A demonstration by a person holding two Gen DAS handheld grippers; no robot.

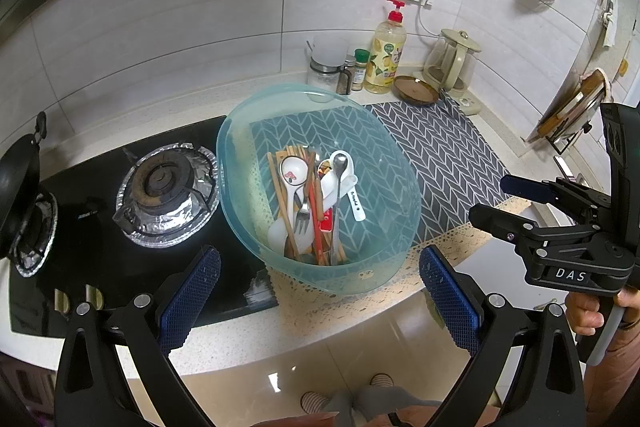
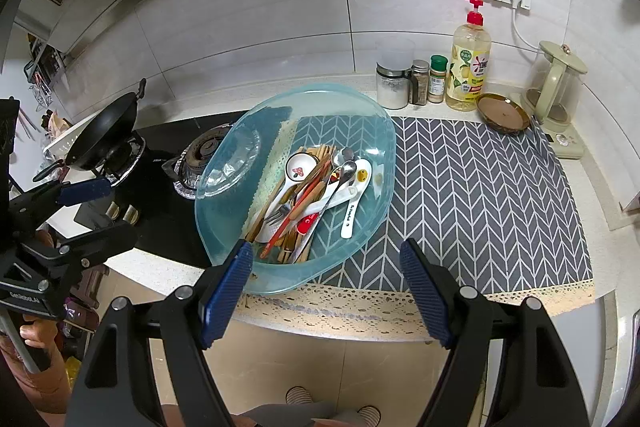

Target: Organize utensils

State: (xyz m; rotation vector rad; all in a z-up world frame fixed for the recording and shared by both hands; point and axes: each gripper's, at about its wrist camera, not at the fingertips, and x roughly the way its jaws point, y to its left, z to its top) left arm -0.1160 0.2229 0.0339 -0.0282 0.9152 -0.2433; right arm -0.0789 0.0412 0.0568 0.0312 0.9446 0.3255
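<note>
I hold both claws released: left claw [image 1: 320, 291] and right claw [image 2: 326, 287], lower frame, before the utensil-filled basin [image 2: 372, 131] (centre, on the bench [image 2: 600, 239]).

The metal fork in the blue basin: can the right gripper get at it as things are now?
Probably yes. The right gripper is open and empty above the basin's near rim, and the basin has no cover. But the fork lies among chopsticks and spoons, so gripping it alone looks difficult.

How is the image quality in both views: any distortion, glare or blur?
Left wrist view: strong fisheye bending of the wall tiles, glare on the floor, sharp focus. Right wrist view: same curvature, reflections on the blue basin, dark corners, no blur.
</note>
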